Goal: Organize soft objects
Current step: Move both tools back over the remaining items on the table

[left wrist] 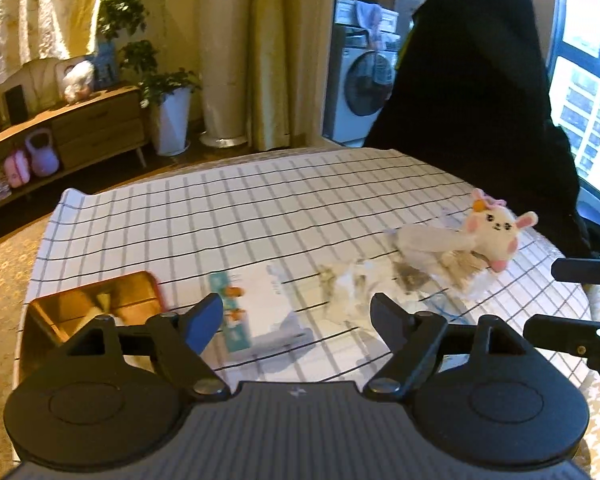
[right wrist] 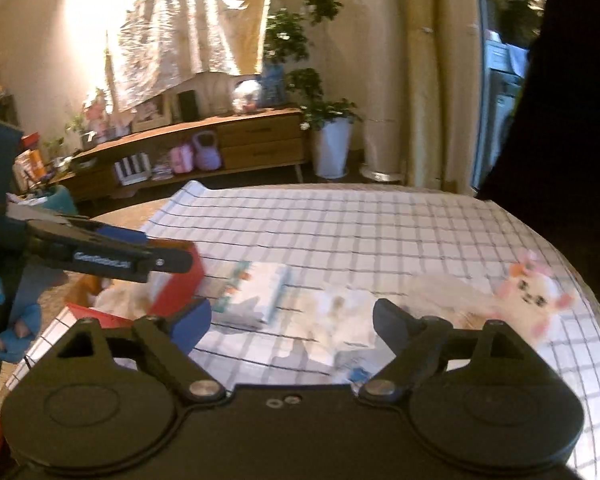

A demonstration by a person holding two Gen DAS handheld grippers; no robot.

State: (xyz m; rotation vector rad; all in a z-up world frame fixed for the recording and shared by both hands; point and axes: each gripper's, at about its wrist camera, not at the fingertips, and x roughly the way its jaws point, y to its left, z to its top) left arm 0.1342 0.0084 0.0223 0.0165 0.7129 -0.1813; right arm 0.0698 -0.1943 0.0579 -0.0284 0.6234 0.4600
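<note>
On the checked cloth (left wrist: 260,200), the box (left wrist: 96,308) lies left, tissue packet (left wrist: 260,308) middle, plush toy (left wrist: 488,232) right.

**Colours and patterns on the checked cloth**

White tablecloth (left wrist: 260,200) ruled with a thin dark grid, over a beige patterned surface at the edges. Cream plush rabbit (left wrist: 490,232) near the right edge, with pink cheeks, pink inner ears, a pink bow and an orange dab on top. Red box (right wrist: 180,280) at the left edge, showing orange-brown inside. White tissue pack (left wrist: 256,304) printed teal and orange. Black gripper fingers with blue pads (left wrist: 204,320).
</note>
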